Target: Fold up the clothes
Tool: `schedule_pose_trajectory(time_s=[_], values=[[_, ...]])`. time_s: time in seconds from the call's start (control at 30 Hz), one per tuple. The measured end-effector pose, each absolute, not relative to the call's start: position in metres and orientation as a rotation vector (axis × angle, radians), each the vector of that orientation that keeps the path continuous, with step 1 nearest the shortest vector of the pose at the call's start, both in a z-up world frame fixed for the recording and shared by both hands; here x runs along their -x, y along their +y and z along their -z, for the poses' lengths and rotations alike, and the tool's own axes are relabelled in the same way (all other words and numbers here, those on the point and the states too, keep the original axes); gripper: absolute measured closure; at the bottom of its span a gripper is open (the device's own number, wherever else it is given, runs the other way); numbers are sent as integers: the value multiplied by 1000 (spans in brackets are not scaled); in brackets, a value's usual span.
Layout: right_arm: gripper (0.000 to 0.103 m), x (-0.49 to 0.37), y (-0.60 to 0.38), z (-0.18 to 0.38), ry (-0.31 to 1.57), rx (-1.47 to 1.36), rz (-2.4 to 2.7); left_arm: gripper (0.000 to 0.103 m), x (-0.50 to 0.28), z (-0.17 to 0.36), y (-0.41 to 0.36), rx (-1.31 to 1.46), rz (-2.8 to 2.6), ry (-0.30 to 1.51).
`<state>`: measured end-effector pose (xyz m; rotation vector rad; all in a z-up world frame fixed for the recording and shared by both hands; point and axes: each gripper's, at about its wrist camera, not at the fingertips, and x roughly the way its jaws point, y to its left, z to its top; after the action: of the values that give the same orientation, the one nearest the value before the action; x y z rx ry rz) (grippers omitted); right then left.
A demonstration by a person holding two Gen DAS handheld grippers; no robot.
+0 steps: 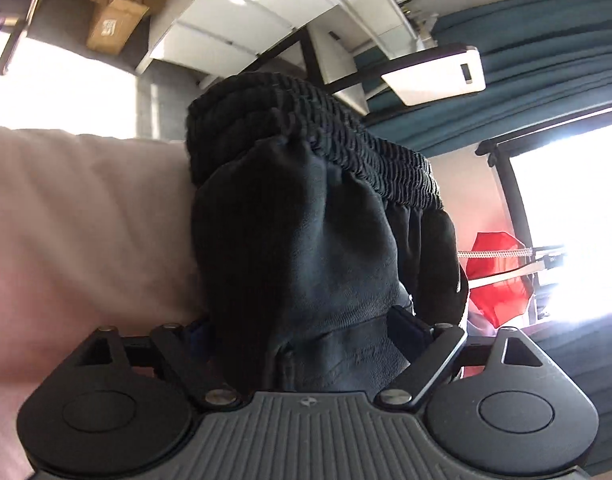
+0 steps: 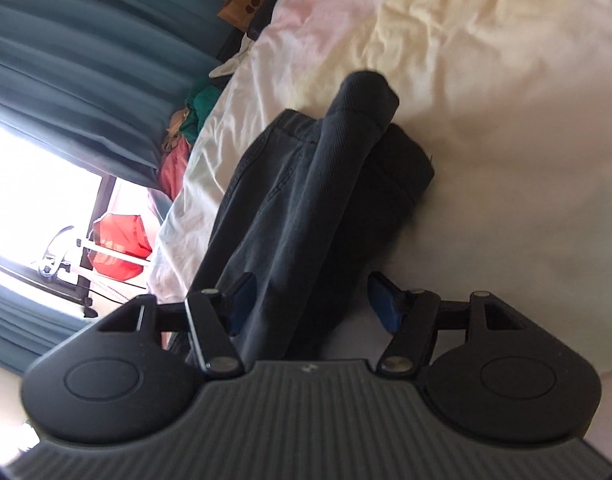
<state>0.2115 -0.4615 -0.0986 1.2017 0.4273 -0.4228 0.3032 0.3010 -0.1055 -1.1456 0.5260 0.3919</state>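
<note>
Left wrist: tongs (image 1: pixel 306 328) clamp black trousers (image 1: pixel 306 240).

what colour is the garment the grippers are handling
Black to dark charcoal garment, clearest in the left wrist view.

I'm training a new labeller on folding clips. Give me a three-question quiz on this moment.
1. True or false: the left tongs have dark cloth between their fingers.
2. What lies under the trousers in the right wrist view: A a wooden floor, B a pale bedsheet, C a glass table?
3. Which part of the trousers shows at the top of the left wrist view?

Key
1. True: cloth fills the gap.
2. B.
3. The ribbed elastic waistband.
The right tongs stand open, with a trouser leg between the fingers.
</note>
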Motion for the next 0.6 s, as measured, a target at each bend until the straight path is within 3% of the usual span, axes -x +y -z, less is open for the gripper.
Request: schedule_pose_trajectory(time_s=[0.1, 0.13, 0.17, 0.23, 0.27, 0.33, 0.6], values=[[40, -230, -468, 109, 380, -1232, 433, 35, -329, 111, 293, 1098, -432, 461], [49, -234, -470, 109, 370, -1230, 443, 44, -338, 114, 290, 1088, -442, 444], [68, -237, -473, 109, 366, -1226, 454, 50, -348, 117, 287, 1081, -448, 432], [84, -240, -478, 106, 371, -1210, 454, 69, -362, 114, 283, 1063, -447, 440], [87, -242, -480, 104, 375, -1202, 452, 74, -368, 112, 282, 1054, -445, 450], [90, -241, -480, 95, 379, -1153, 445, 84, -371, 101, 283, 1060, -421, 451], [92, -201, -471, 58, 349, -1136, 428, 87, -318, 22, 285, 1012, -330, 468]])
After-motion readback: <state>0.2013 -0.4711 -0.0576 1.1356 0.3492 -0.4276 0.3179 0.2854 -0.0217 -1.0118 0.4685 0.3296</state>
